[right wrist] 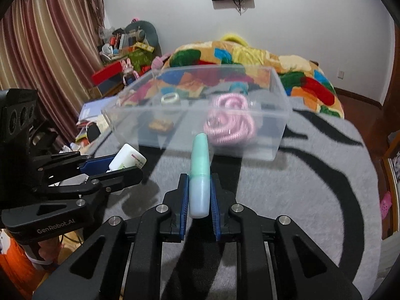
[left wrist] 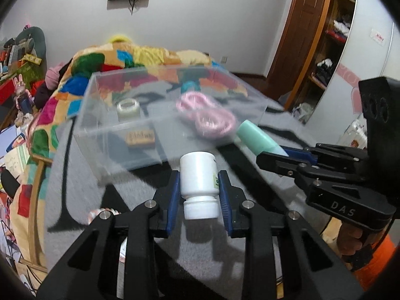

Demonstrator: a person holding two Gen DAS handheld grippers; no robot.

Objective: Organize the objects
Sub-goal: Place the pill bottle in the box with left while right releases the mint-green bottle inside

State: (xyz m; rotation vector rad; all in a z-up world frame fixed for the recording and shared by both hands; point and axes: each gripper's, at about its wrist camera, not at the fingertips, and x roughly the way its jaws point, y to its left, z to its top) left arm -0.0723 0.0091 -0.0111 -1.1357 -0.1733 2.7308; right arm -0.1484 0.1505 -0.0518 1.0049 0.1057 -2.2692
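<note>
My left gripper (left wrist: 198,182) is shut on a white pill bottle (left wrist: 198,172), cap toward me, held above the grey blanket just short of a clear plastic box (left wrist: 105,130). My right gripper (right wrist: 199,190) is shut on a mint-green tube (right wrist: 199,172), its tip close to the box's near wall (right wrist: 225,140). The box holds pink coiled hair ties (left wrist: 205,115), a roll of clear tape (left wrist: 128,108) and a small brown item (left wrist: 140,138). Each gripper shows in the other's view: the right one (left wrist: 275,155) beside the box, the left one (right wrist: 120,172) with the bottle (right wrist: 127,160).
The box rests on a grey bed cover with black stripes (right wrist: 312,187). A colourful patchwork quilt (left wrist: 140,57) is bunched behind it. Cluttered shelves and curtains (right wrist: 50,50) stand at the left, a wooden wardrobe (left wrist: 312,37) at the right.
</note>
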